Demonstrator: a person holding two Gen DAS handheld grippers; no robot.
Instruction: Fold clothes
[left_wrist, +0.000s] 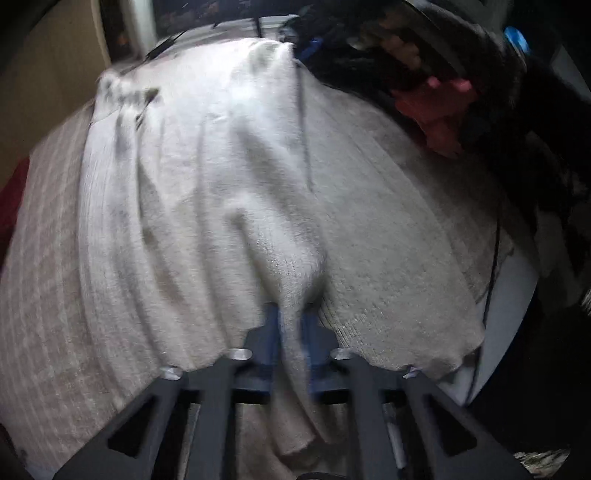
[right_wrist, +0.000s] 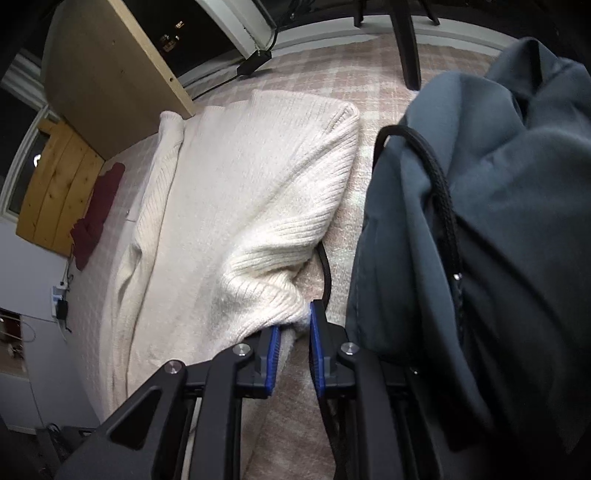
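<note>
Left wrist view. The left gripper (left_wrist: 291, 332) sits at the 6 o'clock edge of the frame, pointing steeply down. Its blue pads (left_wrist: 271, 332) are clenched on a pinched fold of the cream sweater (left_wrist: 192, 192), and a strip of that fabric hangs down between the jaws toward the camera. The sweater spreads from the gripper up toward 12 o'clock in long ridges and lies on a pale checked blanket (left_wrist: 388, 221). At 2 o'clock a heap of dark clothes (left_wrist: 461, 74) with a pink item (left_wrist: 439, 118) rests on the blanket, apart from the sweater. A thin black cable (left_wrist: 493, 258) runs down the blanket's edge at 3 o'clock. The picture is blurred throughout.

Right wrist view. The right gripper (right_wrist: 295, 332) occupies the 6 o'clock position. Its blue pads (right_wrist: 274, 354) stand nearly together and pinch a corner of the cream sweater (right_wrist: 240, 192); the knit bunches just above the jaws. The sweater extends from there toward 11 o'clock, lying flat on the checked blanket (right_wrist: 332, 74), with one folded edge raised at 12 o'clock. A grey-blue garment (right_wrist: 498, 184) fills the frame from 1 to 5 o'clock, with a black braided cable (right_wrist: 439, 184) lying on it. A dark red cloth (right_wrist: 98, 210) lies at 9 o'clock, well apart from the sweater. A wooden board (right_wrist: 110, 74) stands at 10 o'clock.
</note>
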